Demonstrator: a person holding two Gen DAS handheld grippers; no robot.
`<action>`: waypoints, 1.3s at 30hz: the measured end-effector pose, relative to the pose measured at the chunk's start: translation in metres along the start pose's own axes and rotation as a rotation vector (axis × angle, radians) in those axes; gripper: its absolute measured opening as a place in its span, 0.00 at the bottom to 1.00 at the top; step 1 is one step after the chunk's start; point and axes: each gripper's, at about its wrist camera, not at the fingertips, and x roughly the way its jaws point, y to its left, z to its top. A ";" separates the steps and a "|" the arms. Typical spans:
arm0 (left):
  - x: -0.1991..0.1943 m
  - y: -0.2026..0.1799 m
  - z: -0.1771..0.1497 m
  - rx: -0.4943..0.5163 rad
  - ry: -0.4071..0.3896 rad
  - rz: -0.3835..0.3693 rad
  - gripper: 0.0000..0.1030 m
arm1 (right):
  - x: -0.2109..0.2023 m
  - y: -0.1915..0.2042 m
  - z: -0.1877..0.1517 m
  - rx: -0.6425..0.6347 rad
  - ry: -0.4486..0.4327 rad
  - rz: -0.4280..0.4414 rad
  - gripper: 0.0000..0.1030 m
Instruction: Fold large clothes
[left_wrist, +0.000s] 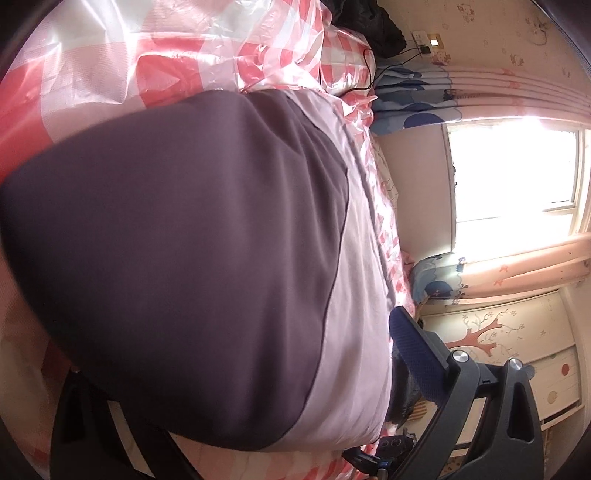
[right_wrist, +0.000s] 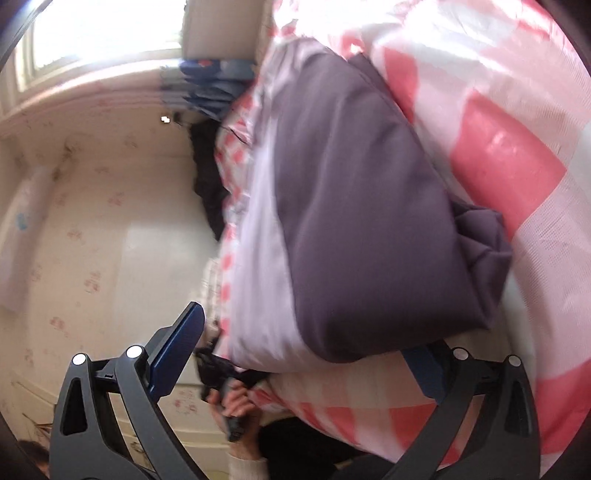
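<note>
Garment (right_wrist: 362, 206): smooth purple-and-lilac fabric, folded, on glossy checked sheet (right_wrist: 509, 158).
Right gripper (right_wrist: 306, 354): fingers spread, straddling its edge.
Left gripper (left_wrist: 229, 369): cannot tell.

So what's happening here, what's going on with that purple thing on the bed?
A person with a handheld gripper in each hand is folding a two-tone garment, dark purple with a pale lilac part, on a pink checked bedcover. The garment lies as a fairly compact bundle. The right gripper is open, its fingers spread at the bundle's near edge. In the left wrist view only one blue finger shows beside the cloth, so the left gripper's state is unclear.
</note>
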 end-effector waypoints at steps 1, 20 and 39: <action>0.001 0.000 0.000 0.005 0.003 0.012 0.93 | 0.001 -0.005 0.004 0.016 0.002 -0.003 0.93; -0.044 -0.013 -0.007 0.202 0.048 -0.059 0.33 | -0.047 0.061 -0.028 -0.163 -0.108 -0.008 0.36; -0.061 0.006 -0.034 0.228 0.015 0.024 0.58 | 0.145 0.225 -0.064 -0.960 -0.046 -0.726 0.89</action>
